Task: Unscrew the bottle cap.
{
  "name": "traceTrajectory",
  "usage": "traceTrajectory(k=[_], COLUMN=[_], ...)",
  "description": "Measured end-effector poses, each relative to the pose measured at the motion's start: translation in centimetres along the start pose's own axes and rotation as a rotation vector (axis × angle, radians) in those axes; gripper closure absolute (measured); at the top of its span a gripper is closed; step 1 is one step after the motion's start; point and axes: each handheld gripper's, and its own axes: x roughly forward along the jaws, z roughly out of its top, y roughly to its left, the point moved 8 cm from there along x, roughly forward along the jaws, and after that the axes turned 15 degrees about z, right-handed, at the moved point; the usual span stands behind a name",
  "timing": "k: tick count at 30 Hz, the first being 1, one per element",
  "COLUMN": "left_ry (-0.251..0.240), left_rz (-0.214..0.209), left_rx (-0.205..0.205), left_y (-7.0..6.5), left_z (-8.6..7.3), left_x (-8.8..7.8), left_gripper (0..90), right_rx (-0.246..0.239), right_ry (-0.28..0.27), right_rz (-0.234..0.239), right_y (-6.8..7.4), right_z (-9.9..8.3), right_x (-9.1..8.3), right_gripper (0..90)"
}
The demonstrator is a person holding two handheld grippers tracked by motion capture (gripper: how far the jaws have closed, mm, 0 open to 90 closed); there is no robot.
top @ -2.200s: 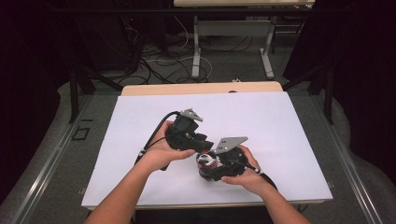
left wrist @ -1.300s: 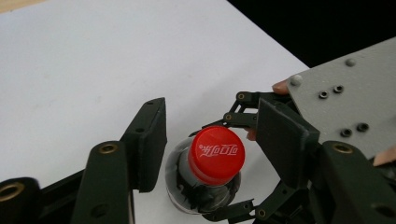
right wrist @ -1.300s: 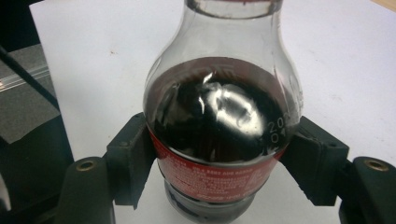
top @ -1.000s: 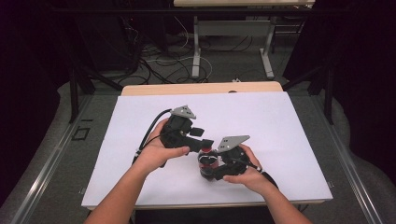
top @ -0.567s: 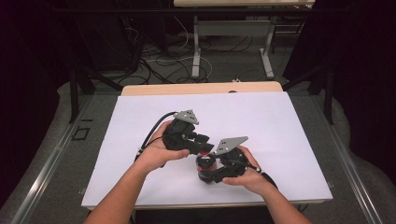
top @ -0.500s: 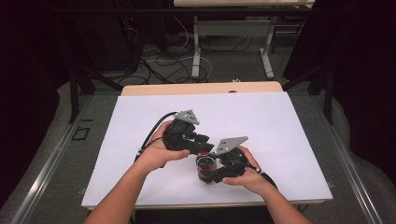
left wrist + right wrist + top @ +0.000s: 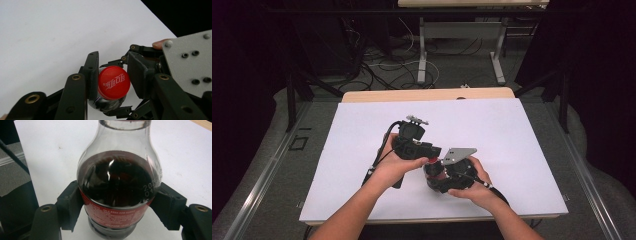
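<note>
Red bottle cap (image 7: 114,82) now pinched by the left tool (image 7: 112,77), whose jaws have just been closing on it.

High view: both hands meet over the white desk (image 7: 522,135), left tool (image 7: 428,158) having come in above the right tool (image 7: 435,176). Left tool view: its pads press the cap's sides, so unscrewing looks ready to start. Right tool view: right tool (image 7: 117,206) is clamped on the labelled waist of the cola bottle (image 7: 118,185), held upright just above the desk.

The bottle (image 7: 119,187) stands on my desk (image 7: 522,130), near its front edge. My right gripper (image 7: 119,202) flanks the bottle's body; my left gripper (image 7: 112,75) flanks its cap (image 7: 113,82) above.
</note>
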Motion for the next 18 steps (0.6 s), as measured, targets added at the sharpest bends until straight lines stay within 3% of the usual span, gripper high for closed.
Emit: traceTrajectory(k=[2, 3, 4, 5, 8, 9, 10, 11, 13, 18], left_ry=[0.010, -0.001, -0.037, -0.037, -0.094, -0.099, -0.107, -0.107, -0.098, -0.084], left_rz=[-0.005, -0.023, -0.070, -0.070, -0.077, -0.097, -0.150, -0.150, -0.182, -0.231], left_rx=[-0.008, -0.002, 0.025, 0.025, 0.113, 0.139, 0.181, 0.181, 0.258, 0.365], left_y=[-0.1, -0.1, -0.2, -0.2, 0.4, 0.5, 0.4, 0.4, 0.6, 0.7], left_z=[0.0, 0.2, 0.5, 0.5, 0.9, 0.9, 0.7, 0.7, 0.4, -0.3], left_x=[0.0, -0.1, -0.2, -0.2, -0.6, -0.8, -1.0, -1.0, -1.1, -0.9], left_gripper=[62.3, 58.7, 52.2, 48.9, 43.8, 43.8, 43.6, 43.4, 44.5, 51.1], right_rx=[0.007, 0.003, 0.008, 0.011, 0.008, 0.008, 0.005, -0.002, 0.002, 0.002], right_ry=[-0.008, -0.008, -0.015, -0.003, -0.009, -0.019, -0.022, -0.011, -0.030, -0.024], right_rz=[0.004, 0.014, 0.010, 0.024, 0.039, 0.041, 0.052, 0.073, 0.088, 0.104], right_y=[0.0, 0.0, -0.1, 0.0, 0.1, 0.1, 0.2, 0.3, 0.4, 0.7], right_z=[0.0, 0.0, 0.1, 0.0, 0.0, 0.1, 0.1, 0.1, 0.2, 0.3], right_x=[0.0, -0.1, -0.1, -0.2, -0.1, -0.1, -0.1, -0.2, -0.2, -0.3], right_gripper=[30.3, 30.3, 30.3, 30.3, 30.3, 30.3, 30.3, 30.3, 30.3, 30.3])
